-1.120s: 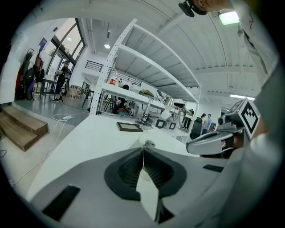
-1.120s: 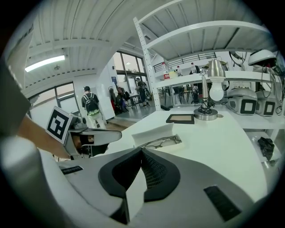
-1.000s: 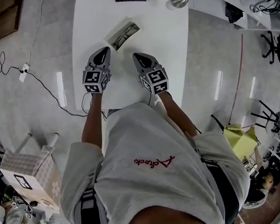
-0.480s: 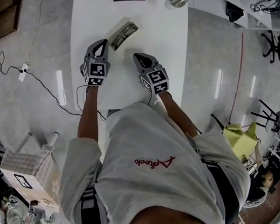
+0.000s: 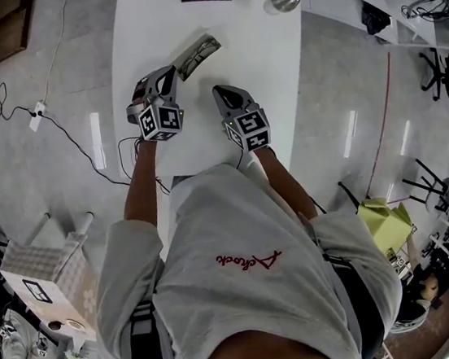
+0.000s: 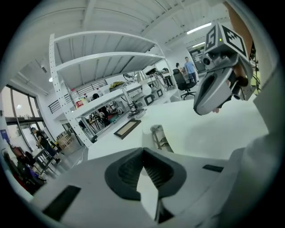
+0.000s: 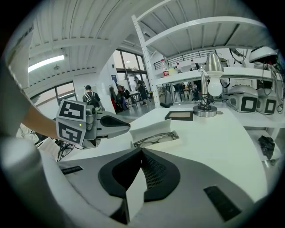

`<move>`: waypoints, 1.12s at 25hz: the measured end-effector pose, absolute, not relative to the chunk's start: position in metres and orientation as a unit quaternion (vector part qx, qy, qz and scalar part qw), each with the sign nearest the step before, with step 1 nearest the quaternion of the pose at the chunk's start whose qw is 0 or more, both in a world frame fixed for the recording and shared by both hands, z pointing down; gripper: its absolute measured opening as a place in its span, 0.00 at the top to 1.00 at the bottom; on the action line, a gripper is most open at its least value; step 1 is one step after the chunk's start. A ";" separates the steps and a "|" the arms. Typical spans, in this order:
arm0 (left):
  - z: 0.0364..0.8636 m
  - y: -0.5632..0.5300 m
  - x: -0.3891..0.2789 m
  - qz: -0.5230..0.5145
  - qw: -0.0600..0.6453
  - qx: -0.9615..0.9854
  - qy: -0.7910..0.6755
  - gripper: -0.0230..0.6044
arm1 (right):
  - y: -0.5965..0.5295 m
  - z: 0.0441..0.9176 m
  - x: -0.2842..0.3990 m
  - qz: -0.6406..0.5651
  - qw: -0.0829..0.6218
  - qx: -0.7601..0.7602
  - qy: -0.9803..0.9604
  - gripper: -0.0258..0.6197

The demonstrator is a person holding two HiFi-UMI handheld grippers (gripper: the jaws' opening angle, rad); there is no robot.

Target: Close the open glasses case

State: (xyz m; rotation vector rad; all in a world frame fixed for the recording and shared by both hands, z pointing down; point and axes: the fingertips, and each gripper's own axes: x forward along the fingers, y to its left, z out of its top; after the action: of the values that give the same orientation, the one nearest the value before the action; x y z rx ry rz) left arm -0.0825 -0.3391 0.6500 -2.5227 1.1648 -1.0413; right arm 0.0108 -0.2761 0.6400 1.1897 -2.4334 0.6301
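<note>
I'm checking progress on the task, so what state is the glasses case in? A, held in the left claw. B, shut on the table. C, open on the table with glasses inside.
C: the glasses case lies open on the table, with the glasses showing inside it.
</note>
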 end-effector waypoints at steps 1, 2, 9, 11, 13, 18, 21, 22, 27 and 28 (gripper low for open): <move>0.650 -0.340 -0.083 -0.346 0.082 -0.847 0.394 0.92 | -0.276 0.640 0.012 0.224 0.180 0.422 -0.860 0.92; 0.650 -0.342 -0.084 -0.342 0.076 -0.848 0.397 0.87 | -0.276 0.641 0.013 0.224 0.180 0.422 -0.860 0.92; 0.663 -0.347 -0.086 -0.342 0.050 -0.852 0.393 0.76 | -0.272 0.643 0.015 0.227 0.182 0.422 -0.859 0.92; 0.668 -0.350 -0.089 -0.346 0.043 -0.852 0.391 0.76 | -0.271 0.644 0.016 0.227 0.184 0.422 -0.858 0.92; 0.670 -0.353 -0.089 -0.347 0.037 -0.852 0.389 0.76 | -0.270 0.645 0.019 0.228 0.185 0.423 -0.857 0.92; 0.674 -0.352 -0.088 -0.358 0.046 -0.851 0.382 0.89 | -0.268 0.644 0.020 0.229 0.185 0.425 -0.856 0.92; 0.675 -0.354 -0.088 -0.360 0.045 -0.850 0.382 0.90 | -0.269 0.644 0.021 0.229 0.184 0.425 -0.856 0.92; 0.675 -0.354 -0.088 -0.360 0.045 -0.850 0.381 0.90 | -0.269 0.644 0.021 0.229 0.184 0.425 -0.856 0.92; 0.674 -0.348 -0.083 -0.362 0.051 -0.853 0.373 0.90 | -0.268 0.645 0.019 0.229 0.185 0.423 -0.857 0.92; 0.673 -0.347 -0.082 -0.362 0.051 -0.853 0.372 0.90 | -0.268 0.645 0.019 0.229 0.185 0.423 -0.857 0.92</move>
State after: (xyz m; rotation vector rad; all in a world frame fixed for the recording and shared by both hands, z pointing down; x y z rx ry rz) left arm -0.0823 -0.3467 0.6732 -2.5965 1.1323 -1.1006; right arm 0.0186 -0.2681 0.6453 1.1919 -2.4157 0.6466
